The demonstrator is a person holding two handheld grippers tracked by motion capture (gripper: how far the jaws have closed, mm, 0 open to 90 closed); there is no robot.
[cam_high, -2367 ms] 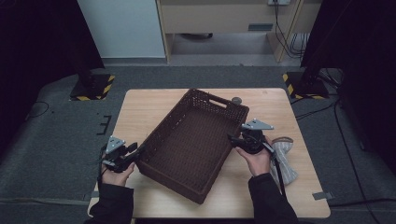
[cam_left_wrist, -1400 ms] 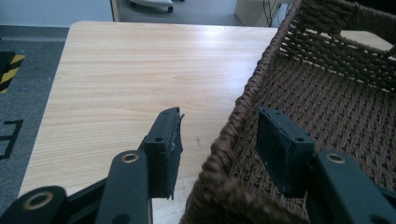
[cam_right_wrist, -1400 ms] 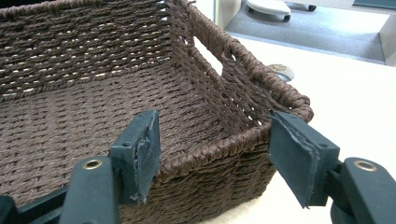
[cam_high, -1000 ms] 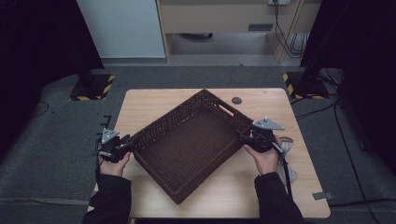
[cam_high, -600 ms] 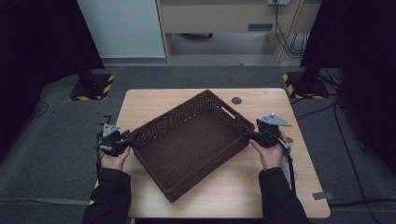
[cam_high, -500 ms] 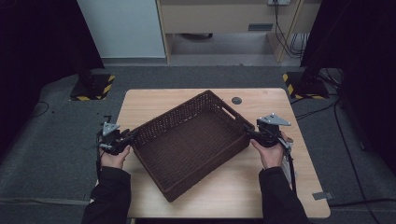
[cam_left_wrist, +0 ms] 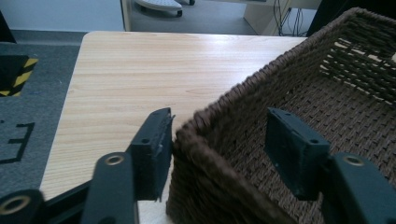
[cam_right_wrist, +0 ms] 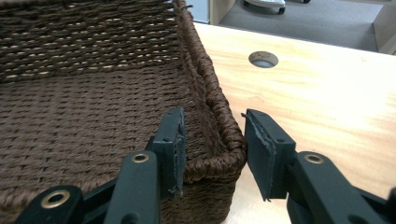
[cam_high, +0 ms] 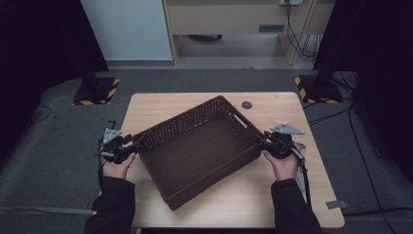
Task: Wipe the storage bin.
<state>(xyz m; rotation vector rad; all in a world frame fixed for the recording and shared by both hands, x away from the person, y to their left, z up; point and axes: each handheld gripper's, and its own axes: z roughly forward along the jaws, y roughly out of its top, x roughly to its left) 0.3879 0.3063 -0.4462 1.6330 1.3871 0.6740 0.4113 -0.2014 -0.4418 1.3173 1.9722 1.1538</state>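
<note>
Pale wood tabletop [cam_high: 282,204] sits on grey carpet, dark stands at either side, and on it lies a brown woven basket [cam_high: 197,146], empty and turned at an angle. The left gripper [cam_left_wrist: 217,149] straddles the basket's near corner: its jaws have just been opening, one pad brushing the outer wall, the other standing clear inside, so no grip there. The right gripper [cam_right_wrist: 212,144] straddles the opposite corner's rim; its jaws have just been closing and stand a little apart on either side of the braided edge, not yet pinching. I'd judge the basket light and fairly stiff, its rough weave giving the pads good bite, though a thin wall may flex under a single grip. The thick rim, taken at opposite corners, looks the best hold.
</note>
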